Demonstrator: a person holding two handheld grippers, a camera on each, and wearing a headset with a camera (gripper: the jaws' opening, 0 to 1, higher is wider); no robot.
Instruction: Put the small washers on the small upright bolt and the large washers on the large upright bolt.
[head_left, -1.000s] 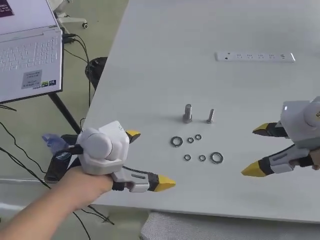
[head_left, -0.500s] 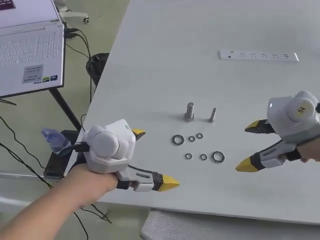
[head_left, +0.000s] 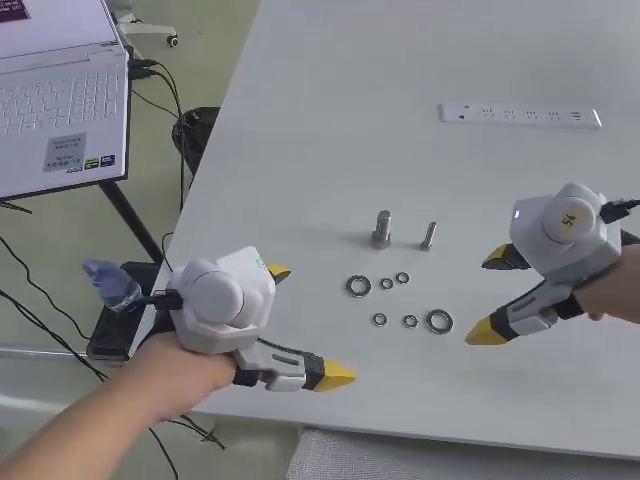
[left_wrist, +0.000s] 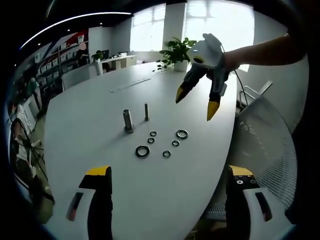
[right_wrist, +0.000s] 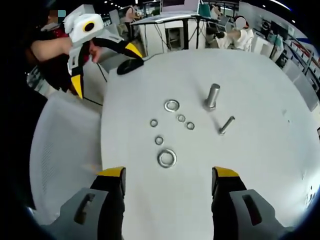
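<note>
1. Currently left gripper (head_left: 309, 321) and right gripper (head_left: 485, 296): jaws spread, empty
2. Six flat metal ring washers (head_left: 380, 320) lie loose on smooth white table (head_left: 330, 120), before upright large bolt (head_left: 382, 229) and small bolt (head_left: 428, 236), near the front edge

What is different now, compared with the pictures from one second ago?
The right hand-held gripper moved leftward in the head view, closer to the washers, with its jaws open and empty. The left hand-held gripper kept its place, also open. The six washers and both bolts did not move. Nothing was gripped or released.
</note>
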